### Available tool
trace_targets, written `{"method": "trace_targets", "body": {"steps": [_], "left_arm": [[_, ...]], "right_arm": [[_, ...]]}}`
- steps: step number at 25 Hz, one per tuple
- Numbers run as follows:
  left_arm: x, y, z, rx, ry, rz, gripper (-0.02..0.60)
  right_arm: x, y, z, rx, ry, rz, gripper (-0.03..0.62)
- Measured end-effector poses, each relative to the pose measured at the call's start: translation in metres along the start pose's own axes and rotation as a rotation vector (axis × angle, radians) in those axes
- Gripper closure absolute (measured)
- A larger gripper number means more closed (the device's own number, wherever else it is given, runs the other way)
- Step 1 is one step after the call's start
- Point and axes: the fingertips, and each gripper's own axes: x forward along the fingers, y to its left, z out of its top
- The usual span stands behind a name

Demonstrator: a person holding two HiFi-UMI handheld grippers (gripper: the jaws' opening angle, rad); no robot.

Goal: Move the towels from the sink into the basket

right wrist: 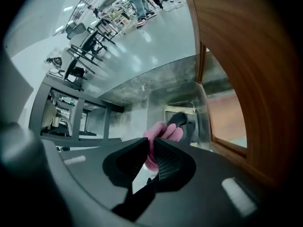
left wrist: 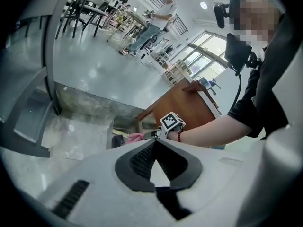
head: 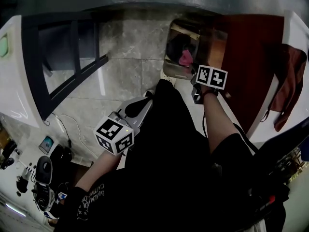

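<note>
A pink towel (head: 186,58) hangs over a clear basket (head: 167,57) that stands on the stone floor. My right gripper (head: 192,66) is shut on the towel, just above the basket's near right side. In the right gripper view the pink towel (right wrist: 152,143) is pinched between the dark pads of my right gripper (right wrist: 152,148), with the basket (right wrist: 201,119) beyond. A dark towel (right wrist: 179,119) lies inside it, and the head view shows that dark towel (head: 176,45) as well. My left gripper (head: 144,101) is held low at the left, well short of the basket. Its tips (left wrist: 154,142) meet on nothing.
A brown wooden cabinet (head: 246,57) stands right of the basket, with a reddish cloth (head: 289,79) draped beyond it. A dark-framed table (head: 48,57) is at the left. Cables and devices (head: 43,175) lie on the floor at lower left. A person (left wrist: 158,18) stands far off.
</note>
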Motion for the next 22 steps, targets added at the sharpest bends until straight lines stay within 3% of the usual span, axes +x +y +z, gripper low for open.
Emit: {"method": "trace_targets", "body": {"steps": [4,7,10,13,15,19,22], "left_arm": [[0.008,-0.004,0.002,-0.002,0.001,0.003,0.581],[0.01,-0.009,0.006,0.005,-0.007,0.003,0.581],[0.009,-0.017,0.009,0.025,-0.015,-0.009,0.581],[0.004,-0.024,0.01,0.035,-0.023,-0.006,0.581],[0.001,-0.031,0.014,0.05,-0.029,-0.012,0.581],[-0.012,-0.051,0.023,0.13,-0.026,-0.047,0.581],[-0.028,-0.069,0.026,0.183,-0.032,-0.081,0.581]], "right_arm": [[0.002,-0.009,-0.006,-0.074,0.039,-0.028,0.509],[0.0,-0.007,-0.007,-0.06,0.041,0.005,0.442],[-0.006,-0.004,-0.009,-0.038,0.052,0.022,0.433],[-0.024,0.003,-0.006,-0.067,-0.001,0.005,0.483],[-0.041,0.013,0.006,-0.118,-0.091,0.005,0.588],[-0.079,0.049,0.02,-0.149,-0.223,0.087,0.588],[-0.111,0.076,0.019,-0.125,-0.29,0.096,0.588]]}}
